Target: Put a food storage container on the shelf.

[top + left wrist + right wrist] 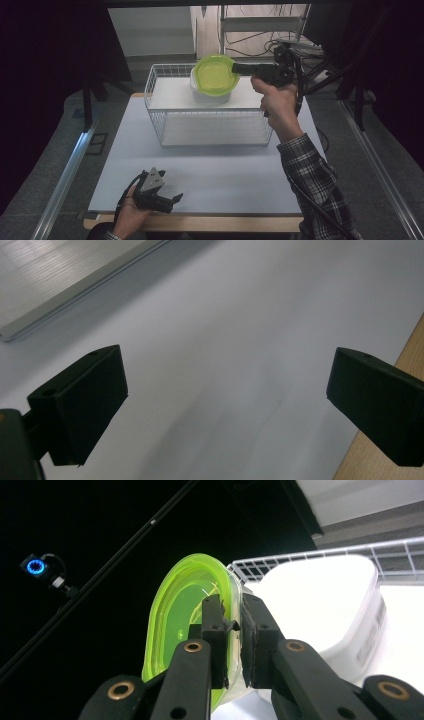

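Observation:
A lime-green translucent lid (216, 74) hangs tilted above a white container (210, 95) that sits in a white wire basket (159, 122) at the back of the table. My right gripper (239, 68) is shut on the lid's right rim, held level from the right. In the right gripper view the lid (175, 620) stands on edge between the jaws of the gripper (233, 630), with the white container (320, 605) just beyond it. My left gripper (175, 199) rests near the table's front edge, open, with nothing between its fingers (80, 405).
The white tabletop (220, 170) spreads between the basket and the wooden front edge (210, 222). A metal rail (65, 175) runs along the left side. Cables and a shelf frame (260, 30) stand behind the basket.

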A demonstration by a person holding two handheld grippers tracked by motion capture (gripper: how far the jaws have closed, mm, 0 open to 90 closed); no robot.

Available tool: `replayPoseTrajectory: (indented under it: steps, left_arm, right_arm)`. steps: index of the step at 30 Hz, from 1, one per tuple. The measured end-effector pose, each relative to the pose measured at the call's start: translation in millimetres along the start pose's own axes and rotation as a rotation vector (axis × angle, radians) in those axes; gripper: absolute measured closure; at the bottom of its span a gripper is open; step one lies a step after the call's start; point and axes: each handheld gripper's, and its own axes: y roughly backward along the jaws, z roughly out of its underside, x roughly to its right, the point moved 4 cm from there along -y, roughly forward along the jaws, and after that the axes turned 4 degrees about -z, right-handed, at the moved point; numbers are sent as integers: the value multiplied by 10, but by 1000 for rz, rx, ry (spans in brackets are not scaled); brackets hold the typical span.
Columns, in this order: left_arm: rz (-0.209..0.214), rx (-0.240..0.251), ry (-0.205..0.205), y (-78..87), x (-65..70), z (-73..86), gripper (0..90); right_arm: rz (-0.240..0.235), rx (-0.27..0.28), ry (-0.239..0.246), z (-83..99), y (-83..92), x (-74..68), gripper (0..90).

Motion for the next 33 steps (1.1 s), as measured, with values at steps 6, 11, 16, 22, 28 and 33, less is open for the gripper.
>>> replayPoseTrajectory:
  steps: [6,11,16,22,28,33]
  left_arm:
    - [1,3,5,0,3,1,27]
    - [5,6,6,5,5,1,27]
    - [8,7,2,3,11,0,27]
    - [10,7,2,8,11,2,27]
    - [13,3,-1,1,19,3,27]
    - [14,-3,-4,-4,18,6,27]
  right_arm:
    - [34,22,-6,-139,-143,25,818]
    - [67,42,-24,-206,-286,109,818]
    - [97,45,-41,-229,-445,210,817]
    - [132,48,-54,-230,-579,319,816]
    - [164,43,-67,-246,-585,345,799]
    - [221,23,-39,-263,-600,355,763]
